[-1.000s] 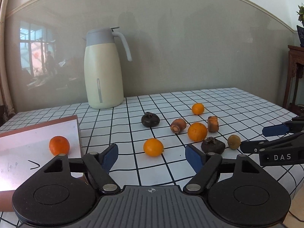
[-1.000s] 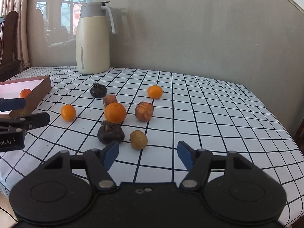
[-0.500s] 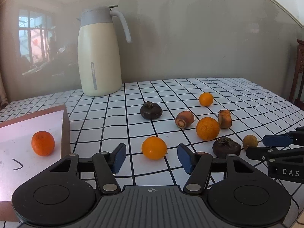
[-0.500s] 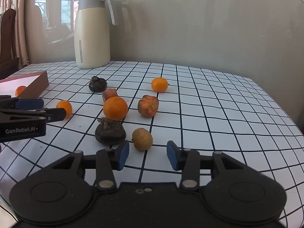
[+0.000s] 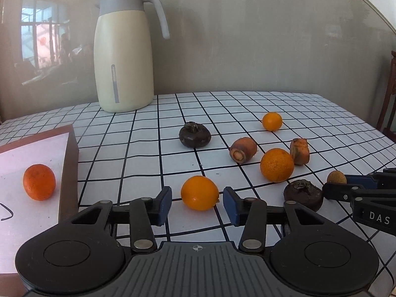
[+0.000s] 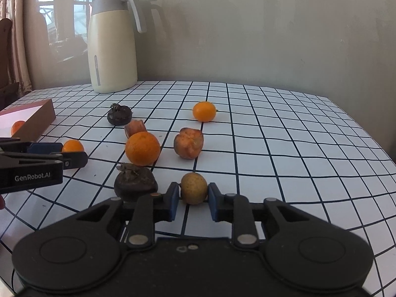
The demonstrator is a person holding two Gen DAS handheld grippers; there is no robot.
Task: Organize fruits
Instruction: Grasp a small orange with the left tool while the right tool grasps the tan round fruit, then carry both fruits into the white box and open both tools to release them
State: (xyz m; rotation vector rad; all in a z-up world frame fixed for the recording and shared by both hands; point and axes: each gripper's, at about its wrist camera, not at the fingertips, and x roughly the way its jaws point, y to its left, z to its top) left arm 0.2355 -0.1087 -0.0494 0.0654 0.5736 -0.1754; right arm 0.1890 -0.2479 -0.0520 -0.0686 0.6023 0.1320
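Note:
A small orange (image 5: pixel 199 193) lies on the checked tablecloth between the blue pads of my left gripper (image 5: pixel 197 206). Its jaws are closing, and a thin gap shows on each side of the fruit. My right gripper (image 6: pixel 193 200) is shut on a small tan round fruit (image 6: pixel 194 188), with both pads against its sides. That fruit rests on the cloth beside a dark round fruit (image 6: pixel 135 184). One orange (image 5: pixel 39 182) lies inside the brown box (image 5: pixel 68 173) at the left.
A large orange (image 5: pixel 276 164), a far small orange (image 5: pixel 272 121), two brownish fruits (image 5: pixel 243 148) (image 5: pixel 300 151) and another dark fruit (image 5: pixel 195 135) are scattered mid-table. A cream jug (image 5: pixel 123 57) stands at the back by the wall. The table edge runs along the right.
Both grippers moved forward and slightly down while their jaws narrowed. The right one closed onto the tan fruit. The left one came around the small orange.

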